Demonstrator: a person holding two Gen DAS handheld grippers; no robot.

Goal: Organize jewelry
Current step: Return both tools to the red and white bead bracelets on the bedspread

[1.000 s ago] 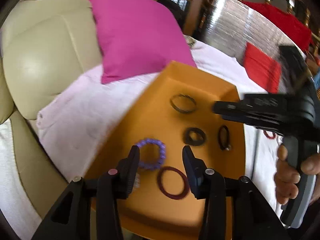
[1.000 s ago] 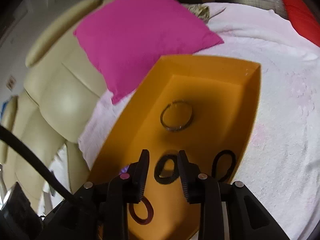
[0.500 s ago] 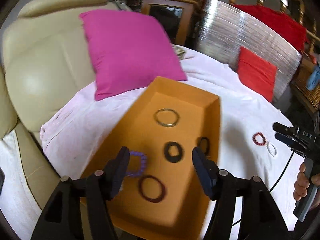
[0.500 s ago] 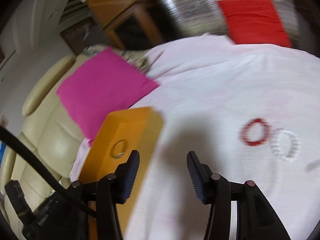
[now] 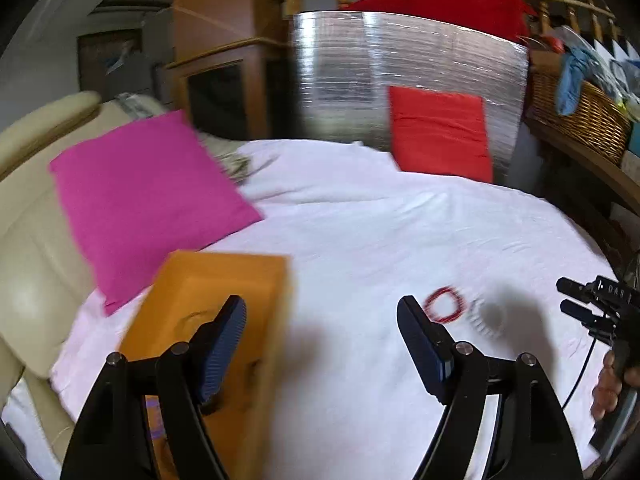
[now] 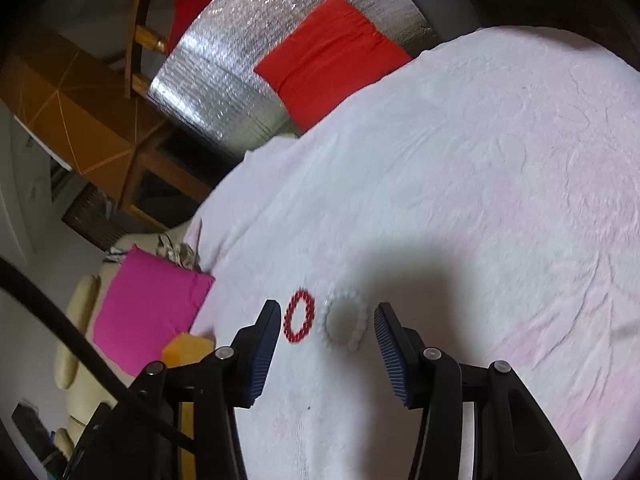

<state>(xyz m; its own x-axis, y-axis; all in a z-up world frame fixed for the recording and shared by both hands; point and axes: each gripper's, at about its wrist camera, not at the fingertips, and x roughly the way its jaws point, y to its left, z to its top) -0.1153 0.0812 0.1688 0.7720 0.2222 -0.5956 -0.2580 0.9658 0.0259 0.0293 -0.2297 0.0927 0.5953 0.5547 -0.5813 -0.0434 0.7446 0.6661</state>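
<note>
A red bead bracelet [image 6: 298, 321] and a white bead bracelet [image 6: 345, 324] lie side by side on the white cloth [image 6: 460, 184]. My right gripper [image 6: 325, 334] is open and empty, hovering just above them, both between its fingers. In the left wrist view the red bracelet [image 5: 444, 305] and the blurred white one [image 5: 486, 320] lie ahead to the right. My left gripper [image 5: 320, 336] is wide open and empty, beside the orange tray [image 5: 224, 280] at its left. The tray's contents are mostly hidden by blur and the left finger.
A pink cushion [image 5: 140, 204] leans on the cream sofa [image 5: 28, 272] at left. A red cushion [image 5: 440, 132] and a silver foil panel [image 5: 360, 72] stand behind the cloth. A wicker basket [image 5: 580, 112] is at far right. The right gripper shows at the right edge [image 5: 592, 304].
Both grippers left the orange tray and swung right. The right gripper went from over the tray to over the red and white bracelets and opened wider. The left gripper opened wide.
</note>
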